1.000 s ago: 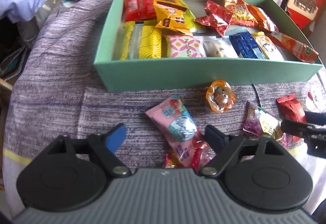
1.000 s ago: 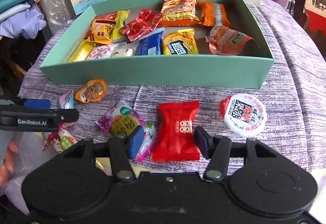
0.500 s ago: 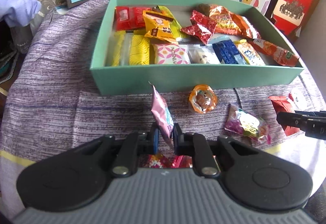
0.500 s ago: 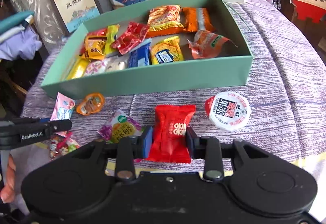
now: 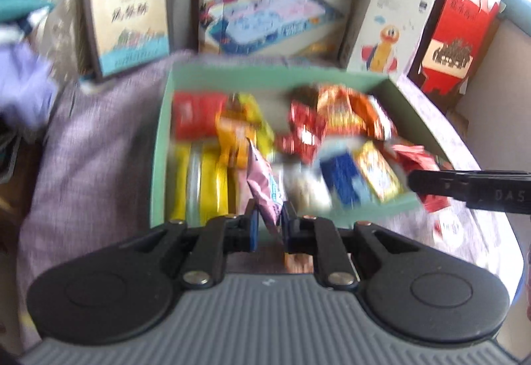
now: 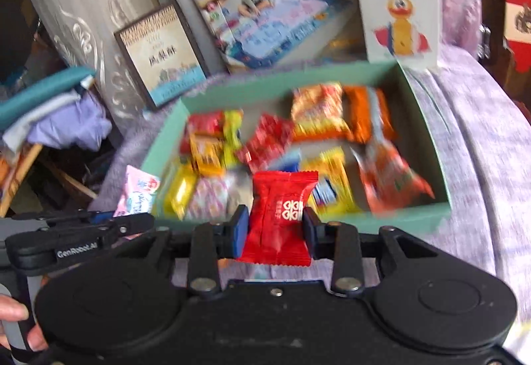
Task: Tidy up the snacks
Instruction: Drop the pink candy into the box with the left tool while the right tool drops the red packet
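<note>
Both views are motion-blurred, and print on most wrappers cannot be read. The left gripper (image 5: 268, 225) is clamped on a pink snack packet (image 5: 264, 185), held edge-on and upright between the pads; its lower end is hidden behind the fingers. The right gripper (image 6: 272, 230) is pinched on a red candy packet (image 6: 282, 219), face toward the camera, its bottom edge cut off by the gripper body. Both packets hang in front of the near wall of the green box (image 6: 428, 145), which sits on a purple striped cloth (image 5: 99, 139) and holds a smeared mix of red, yellow, orange and blue wrappers. In the left view the right gripper enters from the right edge, covering part of the box corner. A white round-lidded cup (image 5: 448, 227) beside the box is barely legible. A person's fingers (image 6: 13, 315) show at the lower left, mostly cropped.
</note>
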Demonstrator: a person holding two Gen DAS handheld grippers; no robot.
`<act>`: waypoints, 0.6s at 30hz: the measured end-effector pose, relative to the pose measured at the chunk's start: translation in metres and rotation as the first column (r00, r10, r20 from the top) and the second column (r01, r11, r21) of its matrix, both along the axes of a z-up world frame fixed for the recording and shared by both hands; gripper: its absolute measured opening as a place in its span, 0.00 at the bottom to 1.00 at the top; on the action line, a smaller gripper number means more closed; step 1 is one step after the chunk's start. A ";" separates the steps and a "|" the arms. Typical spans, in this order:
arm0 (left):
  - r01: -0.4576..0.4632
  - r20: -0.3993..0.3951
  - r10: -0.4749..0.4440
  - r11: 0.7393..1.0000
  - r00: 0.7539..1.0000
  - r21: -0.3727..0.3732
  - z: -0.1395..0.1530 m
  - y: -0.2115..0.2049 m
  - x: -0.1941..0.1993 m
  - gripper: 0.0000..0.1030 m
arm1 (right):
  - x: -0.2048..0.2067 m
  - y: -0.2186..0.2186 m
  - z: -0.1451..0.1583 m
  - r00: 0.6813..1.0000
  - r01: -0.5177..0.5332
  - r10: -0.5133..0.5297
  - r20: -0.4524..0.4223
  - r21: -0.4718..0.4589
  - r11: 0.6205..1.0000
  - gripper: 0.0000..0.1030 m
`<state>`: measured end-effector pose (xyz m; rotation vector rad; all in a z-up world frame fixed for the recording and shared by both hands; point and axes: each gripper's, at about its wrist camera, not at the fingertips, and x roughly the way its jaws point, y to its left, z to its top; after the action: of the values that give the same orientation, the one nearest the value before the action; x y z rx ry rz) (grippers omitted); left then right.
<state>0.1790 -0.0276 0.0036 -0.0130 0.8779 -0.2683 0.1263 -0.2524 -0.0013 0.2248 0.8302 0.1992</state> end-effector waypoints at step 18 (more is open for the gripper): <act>0.009 -0.040 -0.009 1.000 0.999 0.006 -0.027 -0.044 0.158 0.17 | 0.184 0.028 -0.023 0.999 0.024 -0.021 -0.040 0.081 0.996 0.35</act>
<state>0.3374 -0.0720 -0.0231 -0.0085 0.9186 -0.2747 0.3100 -0.2241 -0.0239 0.3151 0.8590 0.2081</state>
